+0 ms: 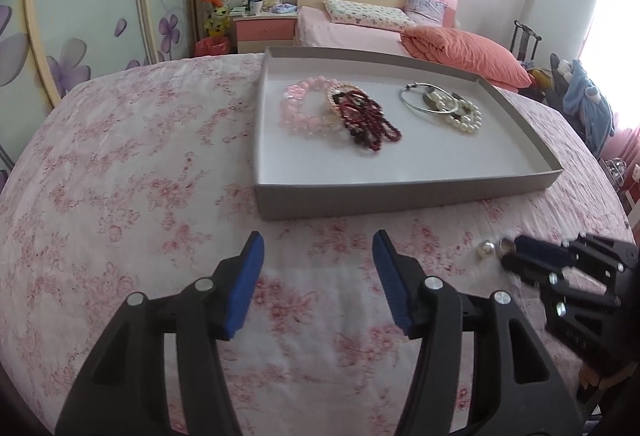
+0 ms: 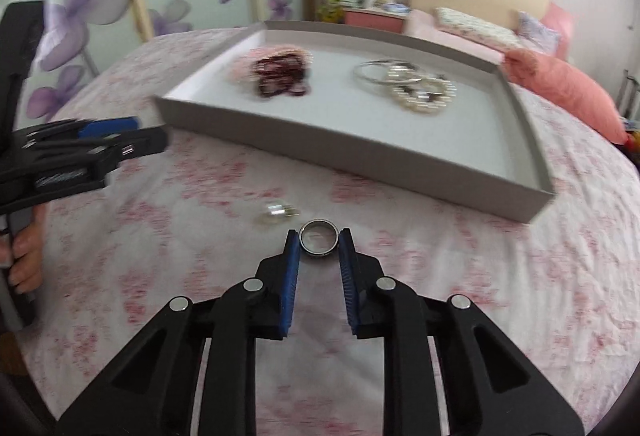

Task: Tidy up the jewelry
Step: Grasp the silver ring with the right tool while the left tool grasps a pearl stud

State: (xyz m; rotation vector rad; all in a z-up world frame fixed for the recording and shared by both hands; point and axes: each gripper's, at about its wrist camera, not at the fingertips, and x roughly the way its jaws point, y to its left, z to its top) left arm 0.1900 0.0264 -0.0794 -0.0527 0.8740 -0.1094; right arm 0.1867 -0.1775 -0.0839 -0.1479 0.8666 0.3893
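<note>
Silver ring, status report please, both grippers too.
Right gripper shut on silver ring, over the bedspread. Left gripper open, holding nothing. Pearl piece loose nearby; path to tray unobstructed.

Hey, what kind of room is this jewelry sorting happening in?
Most likely a bedroom in a home. A bed with a pillow and an orange quilt stands behind the work surface, a pink nightstand sits beside it, and wardrobe doors carry purple flower decals.

Silver ring [image 2: 319, 238] lies flat on the floral cloth, pearl earring [image 2: 275, 213] just beside
</note>
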